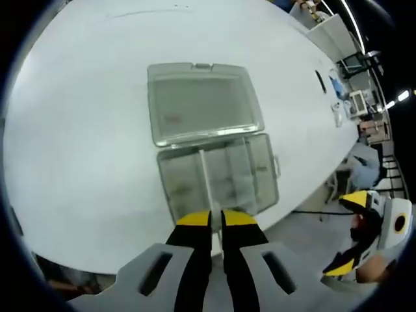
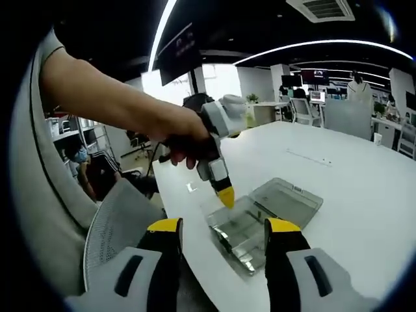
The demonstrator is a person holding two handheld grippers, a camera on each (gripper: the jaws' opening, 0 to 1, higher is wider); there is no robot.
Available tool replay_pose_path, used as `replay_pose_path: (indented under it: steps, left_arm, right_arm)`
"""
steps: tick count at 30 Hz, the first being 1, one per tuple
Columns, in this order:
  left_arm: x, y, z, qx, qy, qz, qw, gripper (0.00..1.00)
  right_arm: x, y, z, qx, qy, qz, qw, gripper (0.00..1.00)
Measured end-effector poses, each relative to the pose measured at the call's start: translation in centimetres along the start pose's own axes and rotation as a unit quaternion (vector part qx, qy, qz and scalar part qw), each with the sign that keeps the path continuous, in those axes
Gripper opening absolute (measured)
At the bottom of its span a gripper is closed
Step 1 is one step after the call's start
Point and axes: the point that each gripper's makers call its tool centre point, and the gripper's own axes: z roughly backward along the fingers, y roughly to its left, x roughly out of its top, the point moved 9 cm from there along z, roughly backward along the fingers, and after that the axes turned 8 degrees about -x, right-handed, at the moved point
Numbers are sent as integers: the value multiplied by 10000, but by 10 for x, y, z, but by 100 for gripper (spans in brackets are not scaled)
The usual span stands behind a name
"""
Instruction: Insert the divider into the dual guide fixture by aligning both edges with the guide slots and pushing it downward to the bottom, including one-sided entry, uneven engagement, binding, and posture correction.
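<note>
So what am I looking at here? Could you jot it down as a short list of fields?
Surface: white table
Object: clear plastic compartment box, lid open flat
Divider: thin clear plastic strip upright in the box
Left gripper: yellow-tipped jaws shut on the strip, at the box's near edge
Right gripper: open, held back from the box
Holder: a person's hand on the left gripper

Clear grey box (image 1: 211,140) on white table (image 1: 78,149); yellow-tipped black jaws.
</note>
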Motion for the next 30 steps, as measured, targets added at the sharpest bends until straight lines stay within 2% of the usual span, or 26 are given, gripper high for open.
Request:
replay_pose_path:
  steps: [7,13,30]
  left_arm:
    - [3,4,-6,77,65,101,9999,2]
    - [6,5,-8,91,77,207,9997,2]
    - [11,6,-23,65,180,325,9993,2]
  right_arm:
    - [-3,0,0,-17,146,341,9993,50]
    - [-6,0,-1,16,238,474,9986,50]
    - [-9,-8,-1,43,262,415,9988,51]
